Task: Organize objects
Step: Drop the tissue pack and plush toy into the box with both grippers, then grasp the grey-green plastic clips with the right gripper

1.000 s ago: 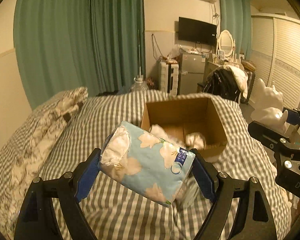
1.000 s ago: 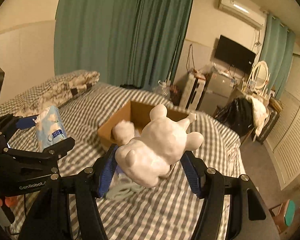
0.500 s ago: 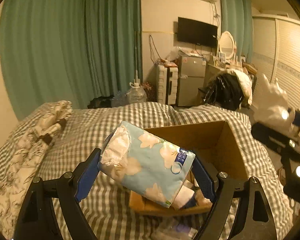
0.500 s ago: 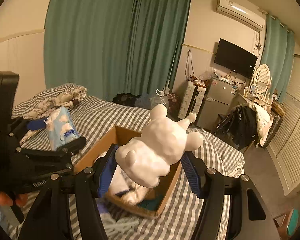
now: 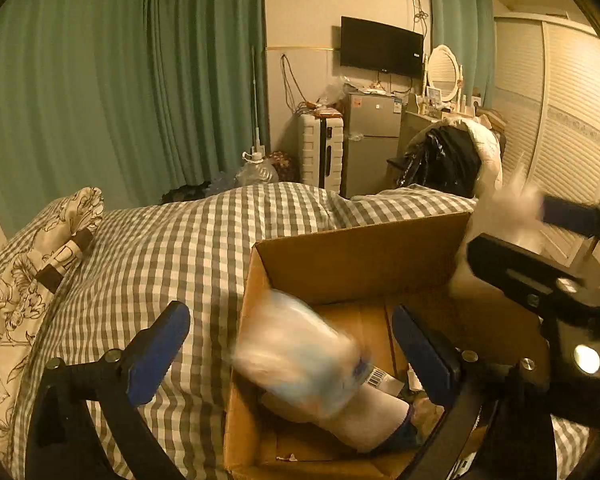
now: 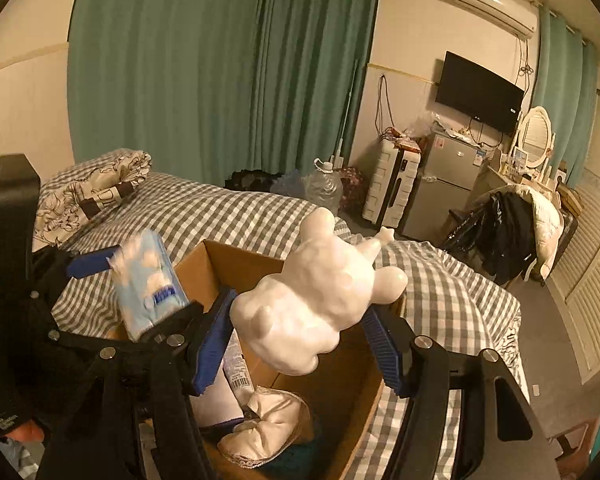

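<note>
A: What does the left claw (image 5: 288,344) do?
B: Its blue pads stand wide apart. The tissue pack (image 5: 296,364), light blue and blurred, is between them but touches neither; it is over the near left part of the cardboard box (image 5: 360,256).
A: And the right claw (image 6: 300,340)?
B: It is clamped on the white plaster bear (image 6: 316,300), above the box opening.
A: What lies inside the box?
B: A cream pouch (image 6: 268,428) and a white tube with a barcode (image 6: 238,372), on something dark.
A: Where does the box stand?
B: On the bed with the grey checked cover (image 5: 172,248). A floral pillow (image 5: 32,264) lies at the left, green curtains (image 6: 220,60) hang behind.
</note>
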Demonstrator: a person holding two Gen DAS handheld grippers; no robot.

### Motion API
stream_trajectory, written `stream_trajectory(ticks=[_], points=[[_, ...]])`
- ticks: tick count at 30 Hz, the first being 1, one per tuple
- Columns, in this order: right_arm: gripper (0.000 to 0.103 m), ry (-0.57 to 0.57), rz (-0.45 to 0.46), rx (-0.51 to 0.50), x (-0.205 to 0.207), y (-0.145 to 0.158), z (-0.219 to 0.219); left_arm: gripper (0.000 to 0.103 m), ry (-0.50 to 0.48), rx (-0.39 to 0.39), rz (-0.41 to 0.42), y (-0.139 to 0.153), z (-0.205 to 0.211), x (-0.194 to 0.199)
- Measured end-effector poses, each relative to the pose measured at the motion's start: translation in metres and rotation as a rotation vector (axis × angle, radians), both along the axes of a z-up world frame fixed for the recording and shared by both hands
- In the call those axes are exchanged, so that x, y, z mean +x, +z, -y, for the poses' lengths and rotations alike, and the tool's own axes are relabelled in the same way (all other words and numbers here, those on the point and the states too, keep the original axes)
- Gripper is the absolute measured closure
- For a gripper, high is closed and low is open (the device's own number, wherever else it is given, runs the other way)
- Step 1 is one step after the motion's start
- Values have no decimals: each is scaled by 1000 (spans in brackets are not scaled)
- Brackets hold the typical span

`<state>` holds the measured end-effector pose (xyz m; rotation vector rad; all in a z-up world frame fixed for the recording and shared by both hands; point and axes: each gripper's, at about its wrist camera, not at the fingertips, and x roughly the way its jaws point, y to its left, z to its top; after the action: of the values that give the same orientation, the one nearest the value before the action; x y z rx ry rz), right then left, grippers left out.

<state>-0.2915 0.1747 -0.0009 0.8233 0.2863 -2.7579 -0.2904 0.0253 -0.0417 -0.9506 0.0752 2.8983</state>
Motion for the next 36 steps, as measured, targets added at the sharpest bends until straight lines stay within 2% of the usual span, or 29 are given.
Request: stream_trajectory(ticks=[1,6,13,18,22,26,30,33,36], points=[[17,-9,-11,-6,3,1,-3,0,-2,2,2,3,0,2],[17,-28,-57,-7,27,26,-12,0,11,-4,20,23,8,26],[14,-61,-81,12,88,73,-17,0,55,15,2,67,27,85],[12,-69,-80,31,141,82,-10,0,120,9,-8,77,43,128],[11,-84,-27,25,164,62,-11,0,154,48,0,59,55,160],[11,-115,46,28,174,21,-8,0,172,55,25,31,53,175],[11,-145,140,28,171,-24,-1,0,215,51,77,-4,55,174],[11,-144,206,20,165,-51,1,0,237,14,117,-24,55,169],[11,-165,248,38,157,-72,4,0,236,16,143,-33,57,166]])
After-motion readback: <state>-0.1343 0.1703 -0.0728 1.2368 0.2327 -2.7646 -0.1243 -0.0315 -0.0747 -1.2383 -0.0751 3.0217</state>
